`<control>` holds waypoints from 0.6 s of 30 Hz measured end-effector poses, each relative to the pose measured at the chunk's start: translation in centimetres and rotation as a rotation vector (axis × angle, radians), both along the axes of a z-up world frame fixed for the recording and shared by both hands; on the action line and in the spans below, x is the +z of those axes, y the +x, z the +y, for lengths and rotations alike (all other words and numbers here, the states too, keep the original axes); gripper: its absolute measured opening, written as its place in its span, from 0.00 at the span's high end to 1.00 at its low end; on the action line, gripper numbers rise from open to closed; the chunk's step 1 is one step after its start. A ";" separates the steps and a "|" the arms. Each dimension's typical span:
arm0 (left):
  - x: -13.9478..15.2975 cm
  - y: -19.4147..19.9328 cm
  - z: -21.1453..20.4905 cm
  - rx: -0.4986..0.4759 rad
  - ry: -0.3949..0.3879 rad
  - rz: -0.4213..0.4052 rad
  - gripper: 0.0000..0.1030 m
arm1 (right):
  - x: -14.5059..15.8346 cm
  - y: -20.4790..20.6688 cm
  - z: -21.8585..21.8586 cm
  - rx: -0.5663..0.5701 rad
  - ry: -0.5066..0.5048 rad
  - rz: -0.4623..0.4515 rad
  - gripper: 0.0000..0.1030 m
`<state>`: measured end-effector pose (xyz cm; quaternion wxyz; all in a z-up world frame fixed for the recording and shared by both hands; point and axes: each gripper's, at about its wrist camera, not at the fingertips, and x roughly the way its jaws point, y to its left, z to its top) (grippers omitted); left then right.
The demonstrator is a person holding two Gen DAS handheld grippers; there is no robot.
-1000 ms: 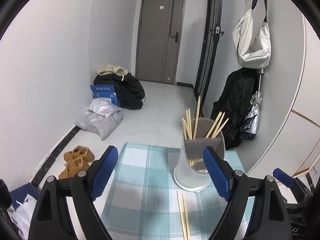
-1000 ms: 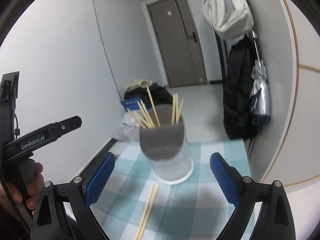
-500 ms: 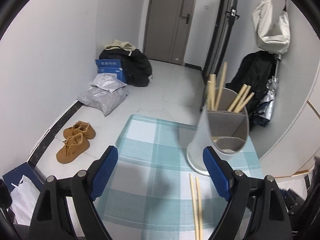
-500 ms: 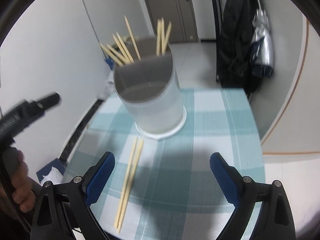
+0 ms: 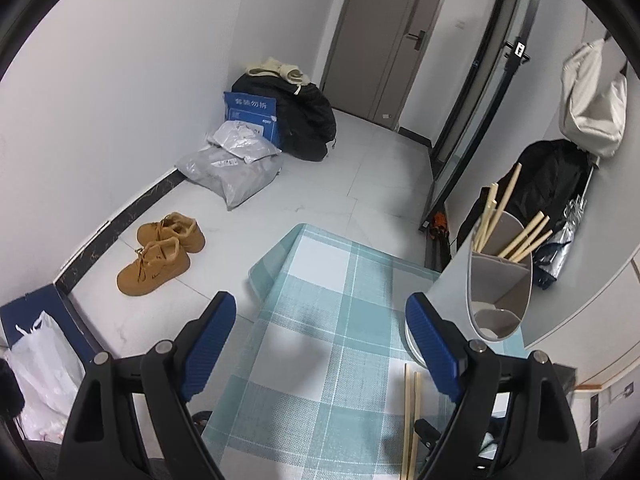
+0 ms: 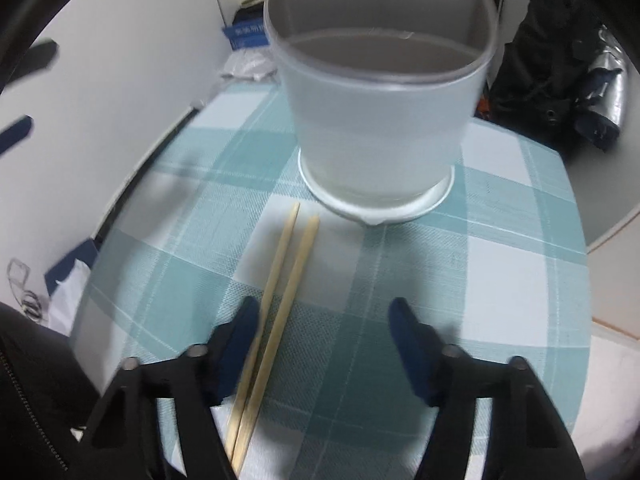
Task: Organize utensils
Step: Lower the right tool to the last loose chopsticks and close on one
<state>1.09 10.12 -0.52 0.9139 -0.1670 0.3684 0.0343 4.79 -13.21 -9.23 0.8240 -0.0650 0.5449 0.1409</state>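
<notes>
Wooden chopsticks (image 6: 276,308) lie loose — closing right gripper (image 6: 324,320) empty, left gripper (image 5: 320,340) released.

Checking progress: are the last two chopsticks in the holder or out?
Out: both chopsticks lie flat on the checked cloth before the holder.

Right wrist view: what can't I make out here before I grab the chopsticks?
- Chopsticks: near ends hidden behind the right gripper; contact with its left jaw is lost in motion blur as the jaws close.
- Holder: sticks inside cut off by the top edge.
</notes>
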 end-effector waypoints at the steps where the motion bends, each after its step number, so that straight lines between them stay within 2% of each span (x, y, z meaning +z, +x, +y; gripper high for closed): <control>1: 0.0 0.1 0.2 0.002 -0.005 0.004 0.19 | -0.3 0.0 0.1 -0.004 0.001 0.010 0.54; 5: -0.2 0.2 0.7 0.003 -0.034 0.019 0.19 | -0.2 -0.7 0.5 0.008 -0.033 -0.017 0.63; 8: -0.3 0.3 0.8 0.003 -0.048 0.028 0.19 | -0.1 -1.1 0.9 0.033 -0.051 -0.016 0.74; 10: -0.2 0.3 1.0 0.006 -0.052 0.029 0.19 | 0.1 -1.3 1.3 0.067 -0.069 -0.013 0.88; 12: -0.1 0.3 1.1 0.012 -0.055 0.028 0.19 | 0.1 -1.6 1.7 0.101 -0.082 -0.008 0.94; 18: -0.4 0.3 1.9 0.030 -0.079 0.045 0.19 | 0.8 -2.8 2.0 0.211 -0.144 0.023 0.94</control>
